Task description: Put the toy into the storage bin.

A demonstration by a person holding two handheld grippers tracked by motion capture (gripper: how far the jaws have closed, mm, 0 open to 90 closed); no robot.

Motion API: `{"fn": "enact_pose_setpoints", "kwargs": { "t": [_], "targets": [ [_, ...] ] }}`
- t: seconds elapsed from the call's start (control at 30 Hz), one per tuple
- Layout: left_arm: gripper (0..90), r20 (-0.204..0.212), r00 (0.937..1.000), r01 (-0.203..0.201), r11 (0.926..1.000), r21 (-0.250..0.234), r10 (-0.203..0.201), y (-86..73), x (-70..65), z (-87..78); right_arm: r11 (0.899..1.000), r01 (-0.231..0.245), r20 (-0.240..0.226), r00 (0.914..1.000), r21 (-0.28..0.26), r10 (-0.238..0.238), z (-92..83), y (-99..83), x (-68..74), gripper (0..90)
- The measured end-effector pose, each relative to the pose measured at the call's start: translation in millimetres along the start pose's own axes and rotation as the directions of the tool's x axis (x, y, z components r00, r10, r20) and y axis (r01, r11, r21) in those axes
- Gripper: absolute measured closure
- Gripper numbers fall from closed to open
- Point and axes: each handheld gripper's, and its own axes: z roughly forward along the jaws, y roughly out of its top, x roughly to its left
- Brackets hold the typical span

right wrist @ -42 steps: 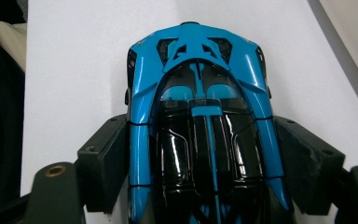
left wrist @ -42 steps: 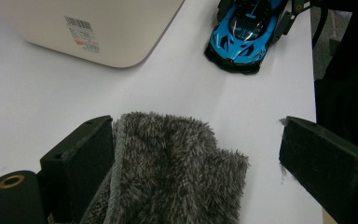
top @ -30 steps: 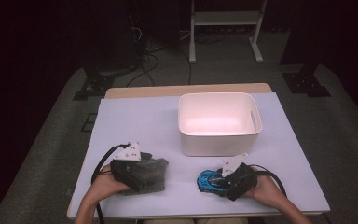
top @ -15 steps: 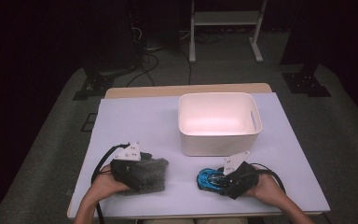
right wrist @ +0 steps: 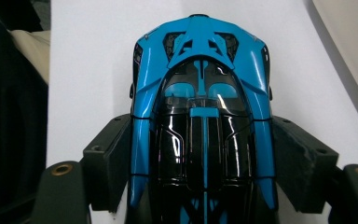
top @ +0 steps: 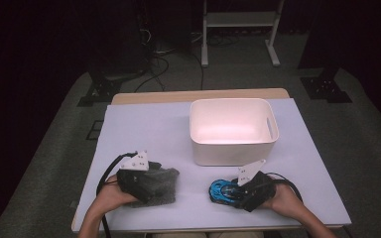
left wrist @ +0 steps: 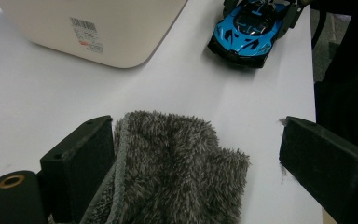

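Nothing shifts much vs the earlier frame; both hands stay put, only the right hand-held gripper (right wrist: 200, 154) jaws have closed a bit more, and now its pads sit against both sides of the blue toy car (right wrist: 200, 116). Car lies on the surface (top: 154, 134) w/ its long axis along the jaws, far end pointing away from the gripper. Left hand-held gripper (left wrist: 191, 158) is wide open, grey fluffy cloth (left wrist: 177, 172) between jaws, touching one only. Count: 1 car, 1 cloth, 1 white bin (top: 233, 148), 2 grippers.
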Motion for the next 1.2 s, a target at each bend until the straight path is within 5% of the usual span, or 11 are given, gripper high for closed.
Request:
{"fn": "enact_pose_setpoints", "kwargs": {
  "t": [0.43,1.2],
  "targets": [
    [9.3,-0.001,1.0000,0.000,1.0000,-0.002,0.000,0.6,-0.2,0.5,0.999,0.013,-0.025,0.9996,-0.044,-0.014,-20.6,12.4,0.1,27.0],
    [9.3,-0.012,0.9999,0.010,0.9999,-0.012,-0.010,-1.9,0.5,-2.8,0.988,0.112,0.014,0.9937,-0.106,-0.111,-96.9,66.3,2.5,27.0]
  ]
}}
